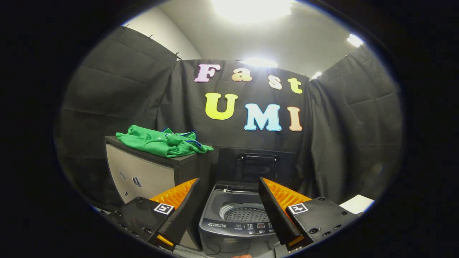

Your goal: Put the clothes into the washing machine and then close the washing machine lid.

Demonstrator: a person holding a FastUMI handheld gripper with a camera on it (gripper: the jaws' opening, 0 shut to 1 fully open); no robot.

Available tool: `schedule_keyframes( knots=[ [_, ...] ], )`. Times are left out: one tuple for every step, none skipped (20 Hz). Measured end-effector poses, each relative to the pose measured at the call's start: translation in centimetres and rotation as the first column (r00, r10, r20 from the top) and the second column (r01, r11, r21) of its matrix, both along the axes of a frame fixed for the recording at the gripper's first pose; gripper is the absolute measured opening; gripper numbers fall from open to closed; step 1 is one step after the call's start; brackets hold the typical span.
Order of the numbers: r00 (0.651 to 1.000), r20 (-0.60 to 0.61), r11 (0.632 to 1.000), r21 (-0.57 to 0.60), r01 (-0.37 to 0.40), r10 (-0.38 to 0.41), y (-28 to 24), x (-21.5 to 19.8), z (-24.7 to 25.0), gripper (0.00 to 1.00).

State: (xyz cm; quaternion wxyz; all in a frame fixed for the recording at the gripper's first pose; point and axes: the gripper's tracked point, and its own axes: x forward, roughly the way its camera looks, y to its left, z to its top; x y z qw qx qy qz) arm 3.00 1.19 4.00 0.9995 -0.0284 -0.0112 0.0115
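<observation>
A crumpled green garment (163,141) with blue trim lies on top of a dark cabinet (150,172), up and to the left beyond my fingers. A small grey top-loading washing machine (235,224) stands just ahead, seen between the fingers. Its lid (256,165) is raised upright at the back, handle facing me, and the perforated drum (245,214) shows inside. My gripper (229,182) is open, with nothing between its fingers, held above and in front of the washer.
Black cloth walls close in the booth behind and on both sides. The cabinet stands directly against the washer's left side. A white flat object (356,204) lies low on the right.
</observation>
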Motion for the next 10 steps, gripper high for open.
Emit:
schedule_keyframes(
  knots=[
    [1.000,0.002,1.000,-0.001,-0.007,0.007,0.3,0.3,0.3,0.99],
    [1.000,0.008,1.000,-0.004,-0.014,0.014,0.7,0.5,1.0,1.00],
    [1.000,0.015,1.000,-0.004,-0.019,0.019,1.0,0.8,1.8,1.00],
    [0.999,0.024,1.000,0.000,-0.028,0.028,1.5,1.1,2.8,1.00],
    [0.999,0.029,0.999,0.007,-0.042,0.042,2.1,1.7,3.7,1.00],
    [0.998,0.024,0.998,0.015,-0.063,0.063,2.8,2.2,4.6,1.00],
    [0.995,0.018,0.995,0.028,-0.096,0.096,3.8,3.0,5.4,0.99],
    [0.993,0.004,0.993,0.040,-0.115,0.115,4.5,3.6,6.3,1.00],
    [0.992,-0.006,0.991,0.050,-0.125,0.126,4.8,4.1,7.1,1.00],
    [0.992,-0.008,0.990,0.064,-0.125,0.126,5.0,4.8,8.3,1.00]
  ],
)
